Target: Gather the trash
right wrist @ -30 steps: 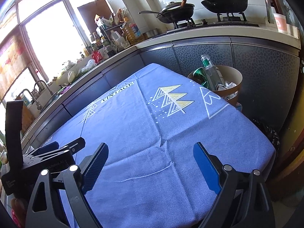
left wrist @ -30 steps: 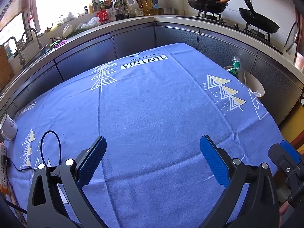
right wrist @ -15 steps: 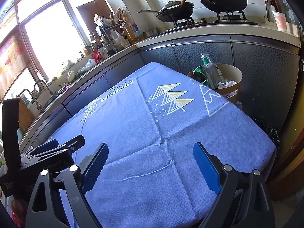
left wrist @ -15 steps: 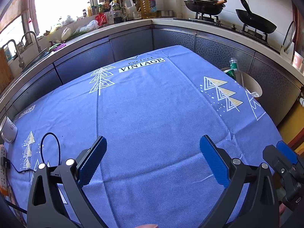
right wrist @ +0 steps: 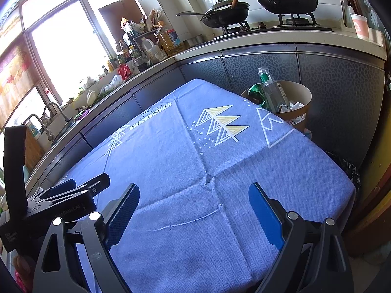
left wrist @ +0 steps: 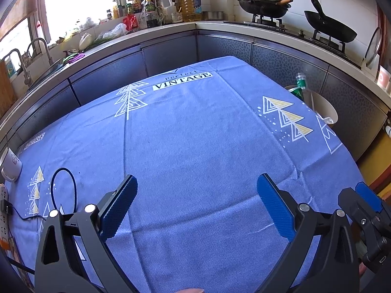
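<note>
Holding both tools low over the near edge of the desk (left wrist: 195, 146), you have each one spread wide with nothing between its blue pads. Your left hand-held gripper (left wrist: 195, 207) hovers above the blue cloth (left wrist: 185, 127), its jaws far apart and empty. Your right hand-held gripper (right wrist: 193, 210) is just as wide and just as empty, hanging over the cloth's creased near corner.

From your left view, the right tool shows at the lower right edge; from your right view, the left tool sits at the lower left, just beside your own fingers.

The trash lies well apart from both of you. It sits in the round brown bin (right wrist: 303, 92) that stands off the far right corner of the desk, between the cloth's edge and the dark cabinet fronts (right wrist: 330, 80). A clear plastic bottle (right wrist: 271, 90) with a green label leans up out of it, a green can (right wrist: 255, 91) rests beside the bottle, and crumpled white paper (right wrist: 295, 106) fills the side nearer the cabinets. In your left view the same bin (left wrist: 322, 107) peeks past the cloth's right edge, with the bottle's (left wrist: 300, 80) neck above its rim.

On the cloth near your left tool, a black cable (left wrist: 62, 185) loops toward a power strip (left wrist: 3, 210) at the left edge, and a white mug (left wrist: 11, 166) lies beside it.
</note>
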The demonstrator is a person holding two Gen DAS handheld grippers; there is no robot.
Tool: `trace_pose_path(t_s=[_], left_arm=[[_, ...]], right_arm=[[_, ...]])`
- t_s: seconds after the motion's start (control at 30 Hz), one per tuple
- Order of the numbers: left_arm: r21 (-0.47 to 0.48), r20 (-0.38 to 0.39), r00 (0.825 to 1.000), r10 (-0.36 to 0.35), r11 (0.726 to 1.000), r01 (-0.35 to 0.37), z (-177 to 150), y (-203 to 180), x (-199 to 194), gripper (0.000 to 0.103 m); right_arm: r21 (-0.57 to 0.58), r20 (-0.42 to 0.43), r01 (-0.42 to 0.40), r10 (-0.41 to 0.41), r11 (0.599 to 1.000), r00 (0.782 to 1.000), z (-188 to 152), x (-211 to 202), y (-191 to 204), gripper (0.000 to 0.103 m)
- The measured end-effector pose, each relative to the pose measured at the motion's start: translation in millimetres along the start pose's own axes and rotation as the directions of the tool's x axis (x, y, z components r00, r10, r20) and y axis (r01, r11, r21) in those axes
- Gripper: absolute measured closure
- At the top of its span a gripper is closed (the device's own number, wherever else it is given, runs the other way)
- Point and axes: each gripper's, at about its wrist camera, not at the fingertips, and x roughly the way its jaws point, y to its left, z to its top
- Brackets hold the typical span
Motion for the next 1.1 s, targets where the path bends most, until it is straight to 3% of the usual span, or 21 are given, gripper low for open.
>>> trace_pose_path(t_s=[0.87, 1.1], left_arm=[[-0.017, -0.025, 1.0, 0.001, 1.0, -0.002, -2, 8, 9, 0.006], [-0.038, 0.058, 0.991, 0.124, 0.992, -0.122, 13, 27, -6, 0.006]], right_arm=[[-0.005, -0.026, -0.002, 0.002, 1.0, 1.0, -5, 9, 1, 0.013], [-0.062, 0.015, -0.036, 0.037, 0.997, 0.999, 16, 8, 15, 0.011]])
